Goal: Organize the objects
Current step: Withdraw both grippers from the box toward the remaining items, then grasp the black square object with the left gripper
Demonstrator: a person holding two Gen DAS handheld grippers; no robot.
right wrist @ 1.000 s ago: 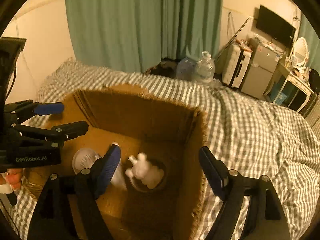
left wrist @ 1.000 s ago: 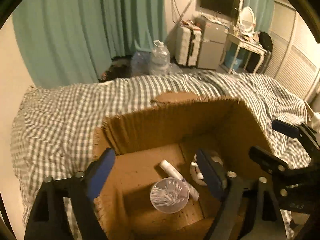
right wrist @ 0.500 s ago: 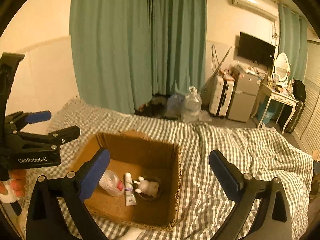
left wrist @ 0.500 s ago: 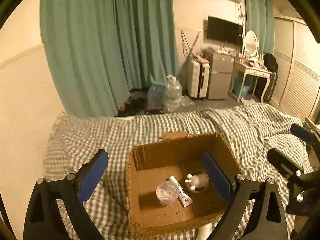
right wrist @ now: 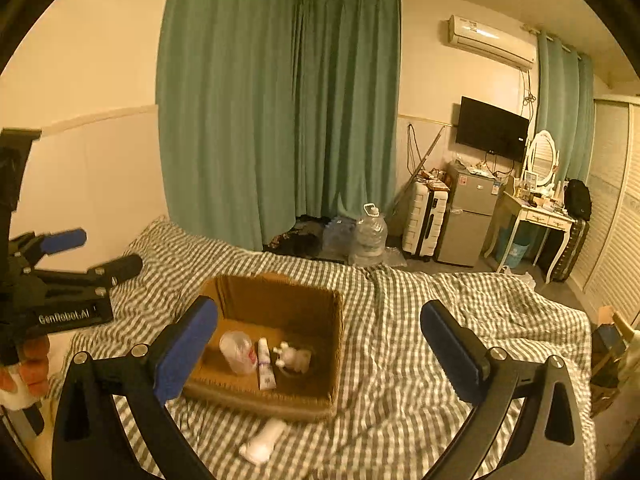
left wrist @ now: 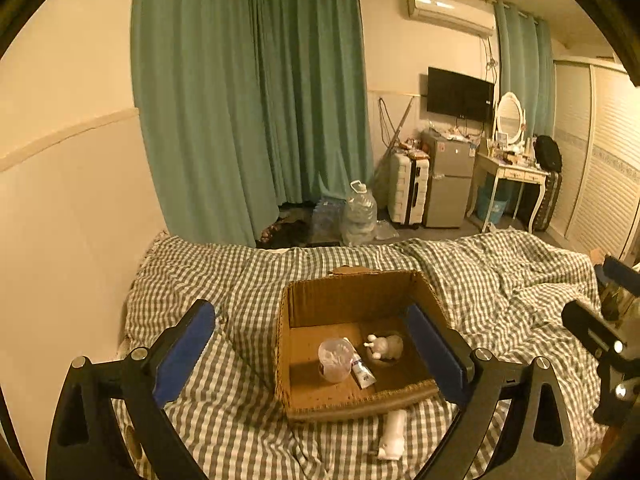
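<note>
Three items, a clear cup [left wrist: 335,360], tube [left wrist: 362,372] and figurine [left wrist: 383,347], lie in the cardboard box [left wrist: 352,402]; one white bottle [left wrist: 393,434] waits on the bed [left wrist: 224,280] just beside its near wall, likely next. Left gripper [left wrist: 316,354] and right gripper [right wrist: 320,354] hang wide apart, holding nothing.

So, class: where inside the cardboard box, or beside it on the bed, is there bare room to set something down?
In the cardboard box, the left floor strip beside the clear container is bare; the tube and figurine crowd the right. The checked blanket right of the box is open; a white bottle lies in front.
</note>
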